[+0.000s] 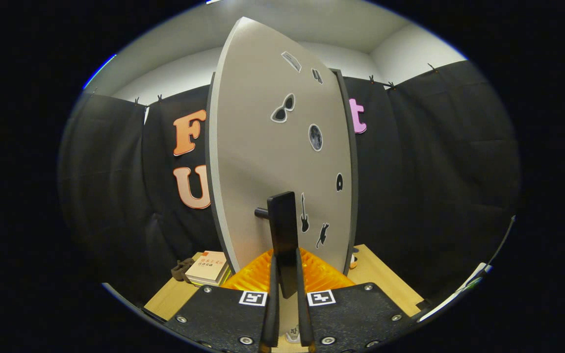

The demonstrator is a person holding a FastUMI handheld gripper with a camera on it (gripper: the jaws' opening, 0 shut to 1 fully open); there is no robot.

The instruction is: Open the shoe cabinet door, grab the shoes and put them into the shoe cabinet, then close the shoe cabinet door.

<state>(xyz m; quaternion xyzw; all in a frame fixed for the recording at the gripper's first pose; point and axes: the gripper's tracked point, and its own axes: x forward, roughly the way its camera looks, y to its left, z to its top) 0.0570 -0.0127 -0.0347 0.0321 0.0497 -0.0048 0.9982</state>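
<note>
Gripper view: gripper fingers clamped on the flat black door handle of the grey sticker-dotted cabinet door, apparently mid door-swing step; next, release it.

The cabinet door stood swung out right ahead of the gripper and blocked almost the whole way forward. Its black handle sat between the two fingers, which were closed against its sides, so no room was left there. Left of the door there was an open passage in front of the black wall, but low down some books and a small dark object lay on the table (near its far edge). Right of the door the table surface was bare and gave more room. An orange ribbed thing lay under the fingers.
</note>
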